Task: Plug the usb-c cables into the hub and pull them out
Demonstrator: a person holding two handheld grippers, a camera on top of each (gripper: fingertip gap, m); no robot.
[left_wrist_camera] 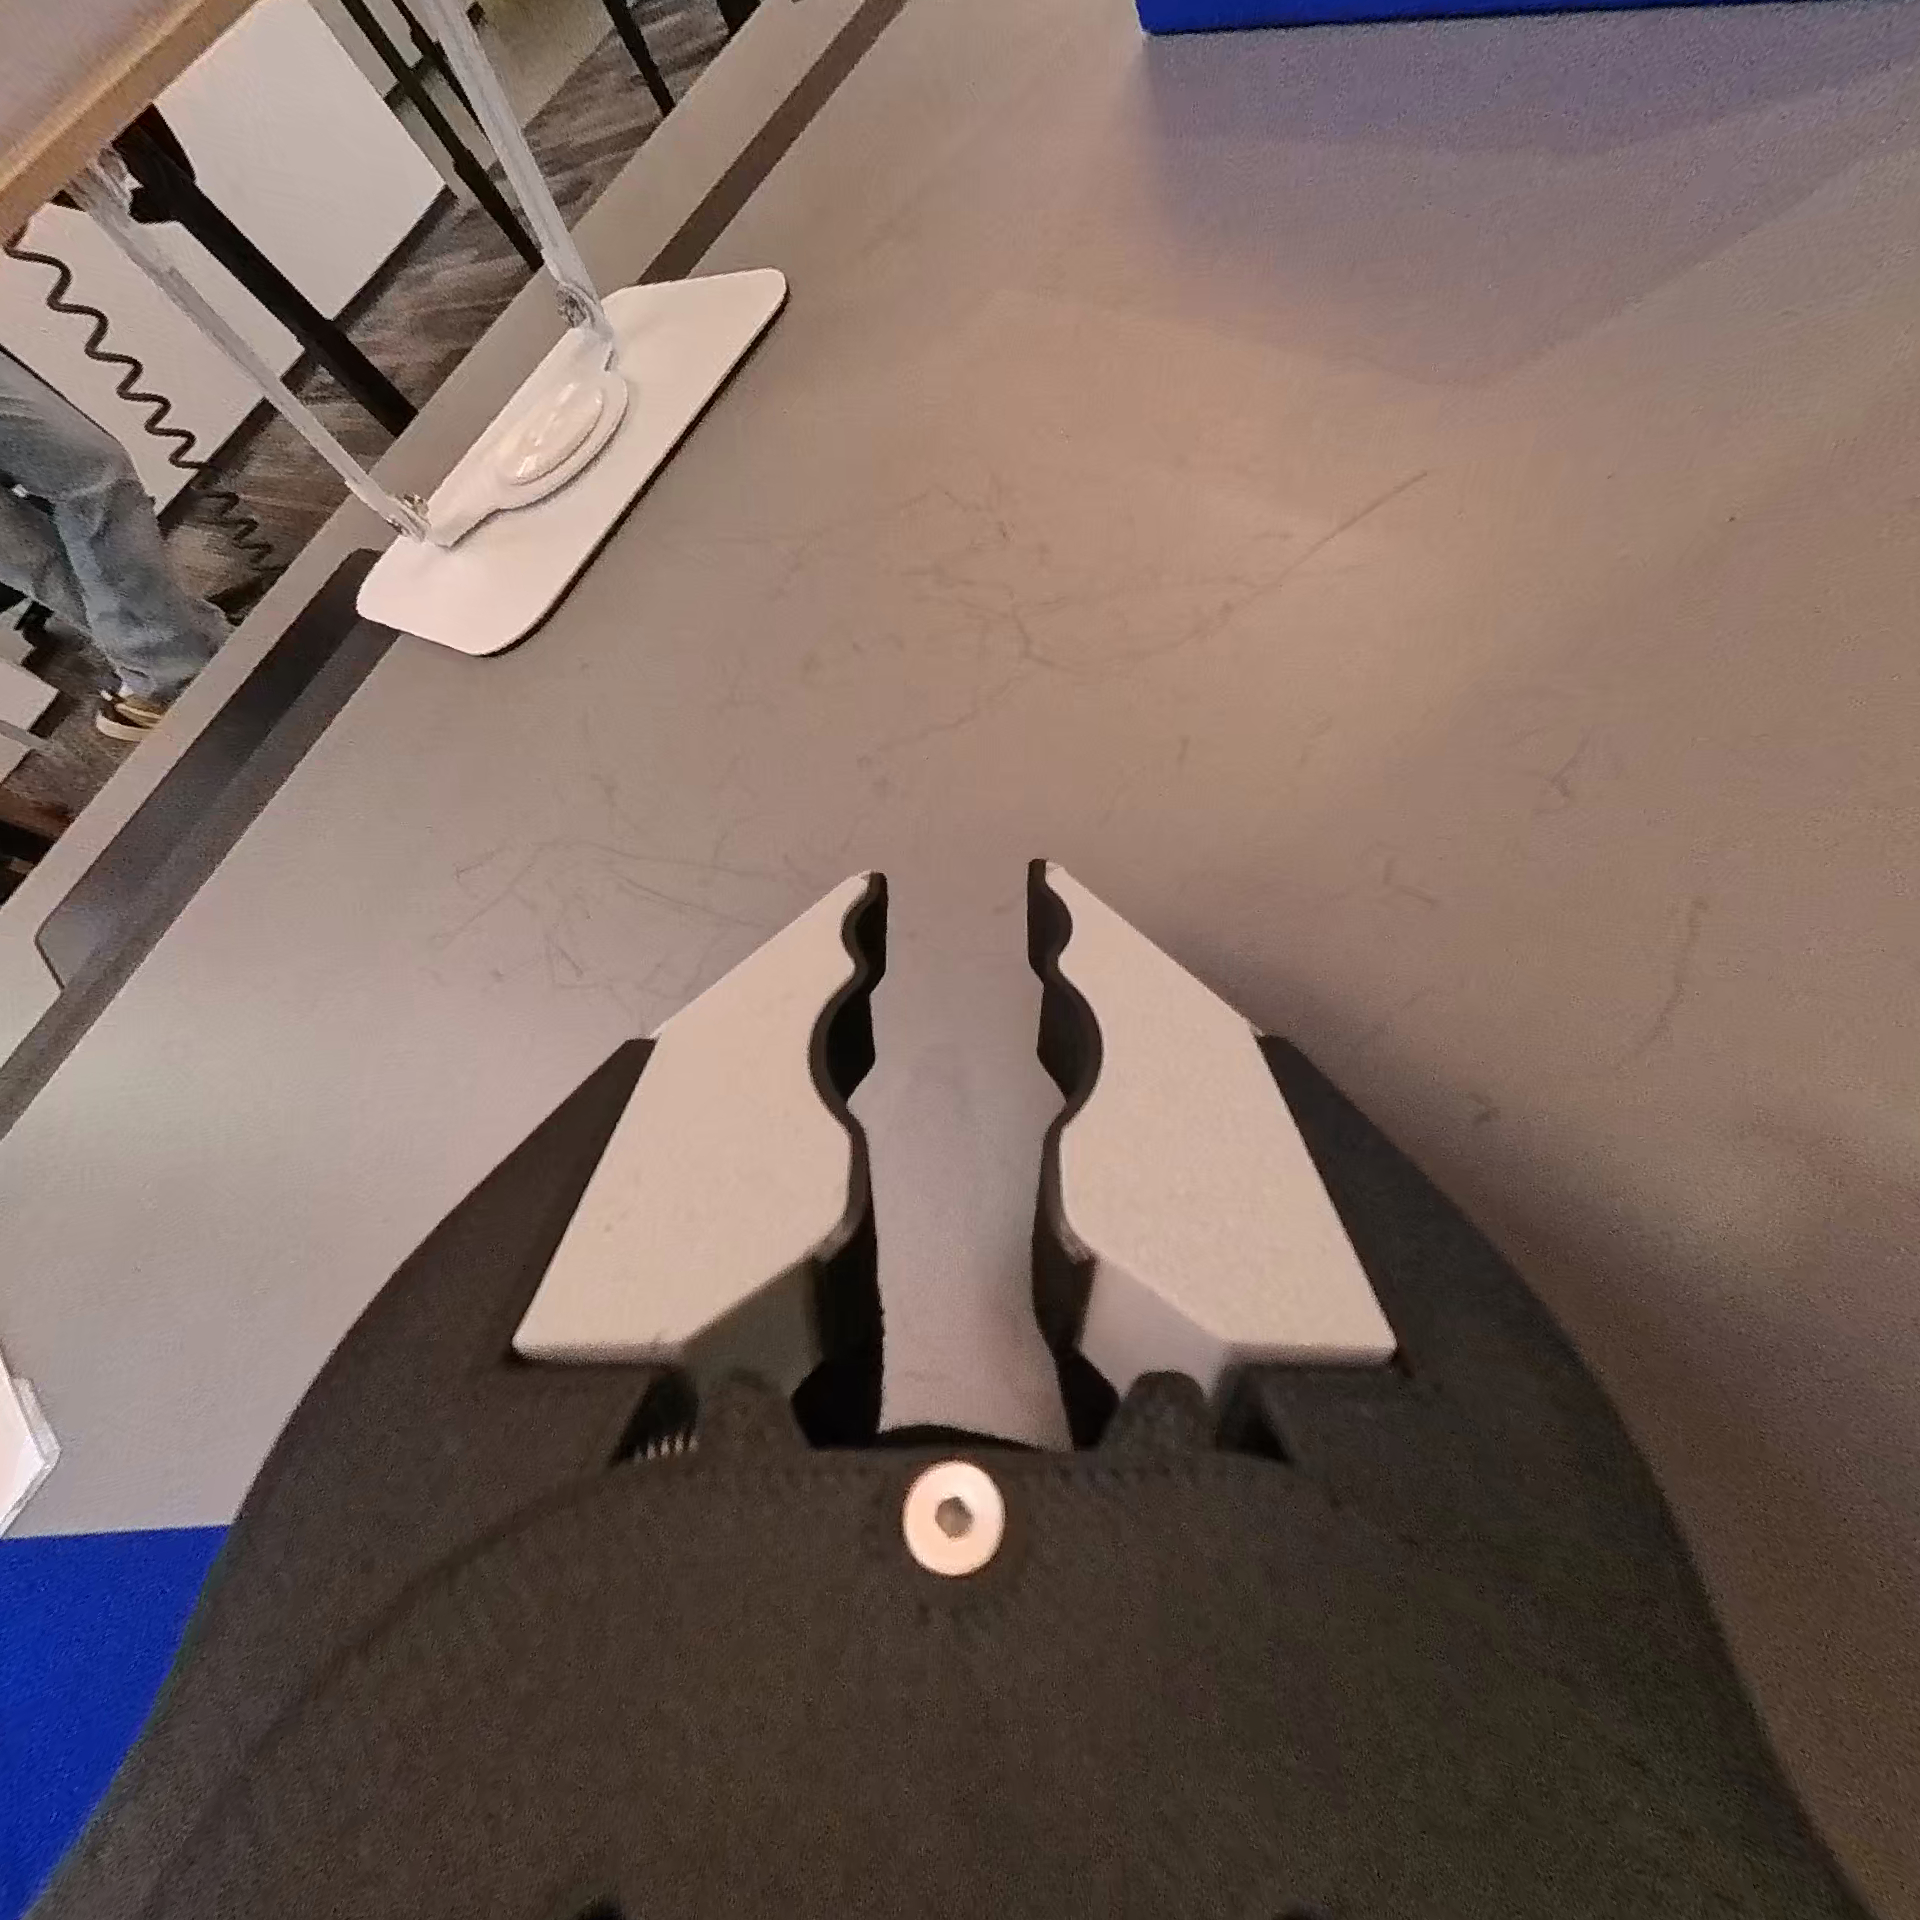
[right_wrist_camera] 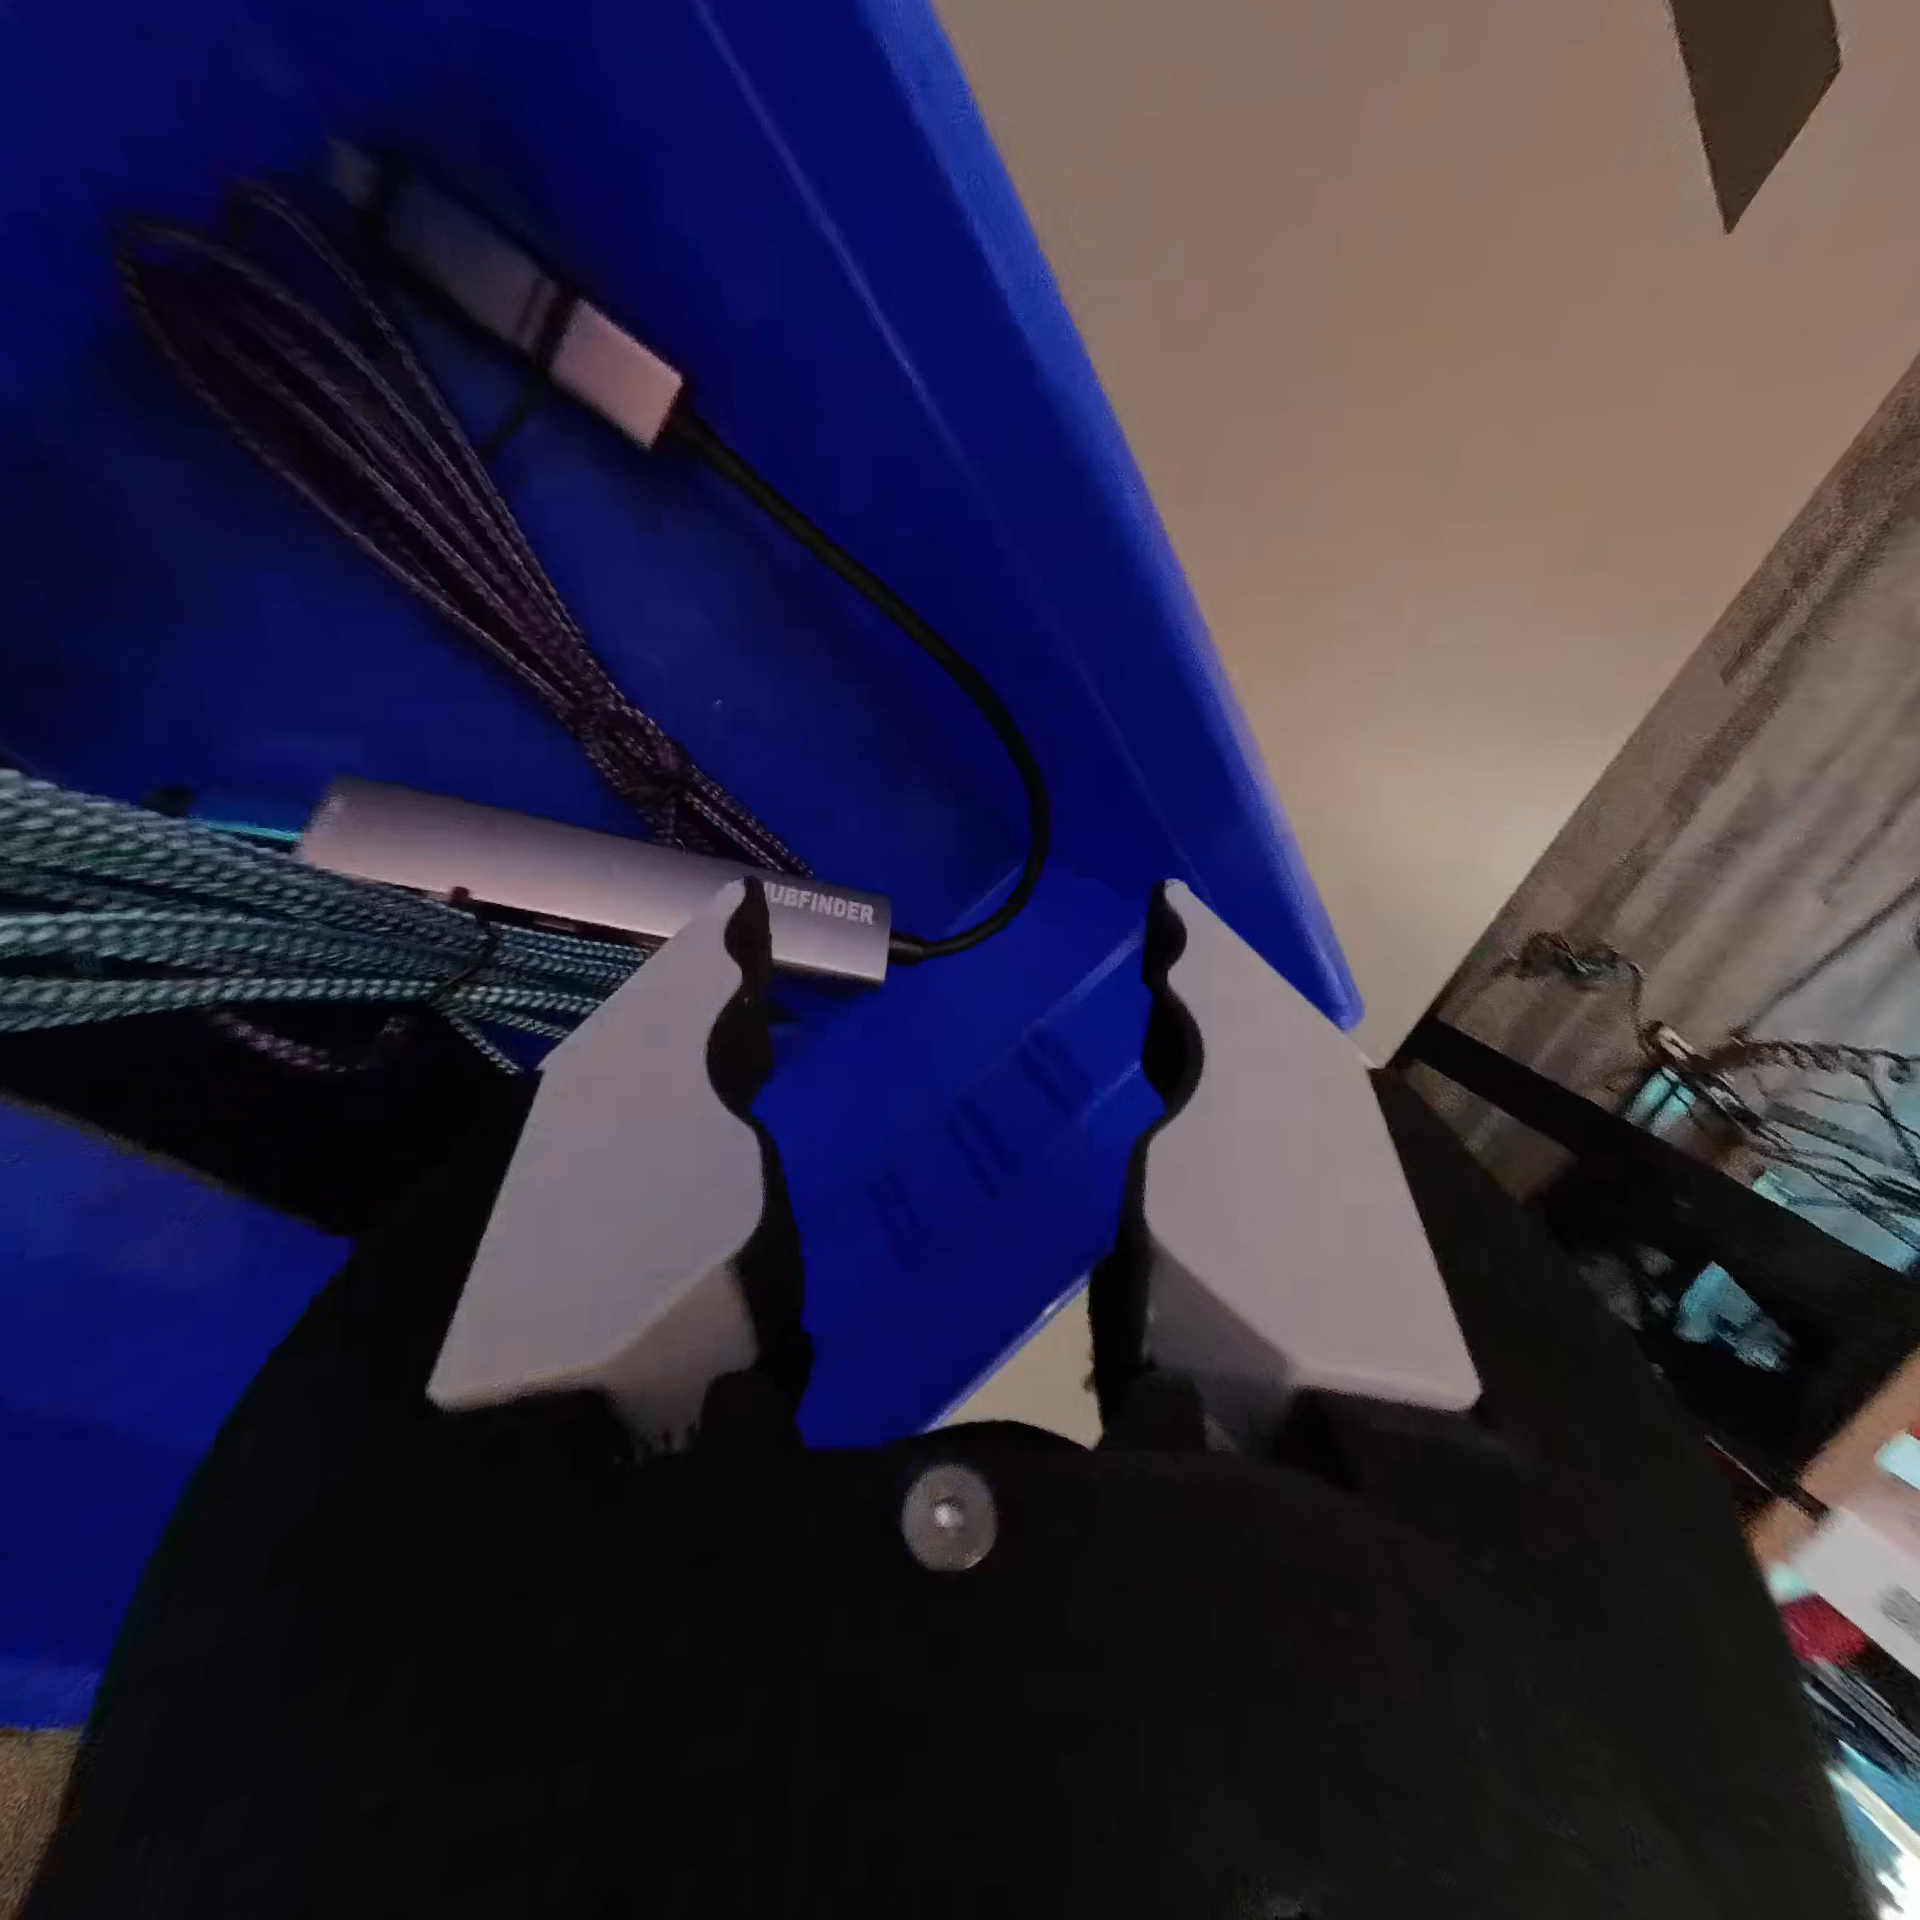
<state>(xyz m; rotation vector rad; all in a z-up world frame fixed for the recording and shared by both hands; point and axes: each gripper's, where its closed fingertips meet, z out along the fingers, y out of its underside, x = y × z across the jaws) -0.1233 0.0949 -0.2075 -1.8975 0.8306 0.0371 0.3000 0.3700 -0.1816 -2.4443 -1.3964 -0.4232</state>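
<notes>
In the right wrist view a grey USB hub (right_wrist_camera: 520,862) lies in a blue bin (right_wrist_camera: 883,416). Its thin black lead (right_wrist_camera: 914,644) loops up to a grey plug (right_wrist_camera: 613,379). A bundle of dark braided cable (right_wrist_camera: 447,540) lies beside it, and a teal braided cable bundle (right_wrist_camera: 208,914) lies at the left. My right gripper (right_wrist_camera: 956,888) is open and empty, just over the bin's near corner, with its left fingertip next to the hub's end. My left gripper (left_wrist_camera: 957,871) is open with a narrow gap and empty, above the bare grey table (left_wrist_camera: 1351,623).
A white stand base (left_wrist_camera: 582,457) with clear legs sits at the table's far left, near its edge. Blue bin corners show at the top right (left_wrist_camera: 1558,16) and the lower left (left_wrist_camera: 83,1662). A person's legs (left_wrist_camera: 83,520) are on the floor beyond the table. Left tips to right tips: about 50 cm. Measured from the fingertips, the grey USB hub (right_wrist_camera: 520,862) is 4 cm or so from the right gripper and 45 cm from the left.
</notes>
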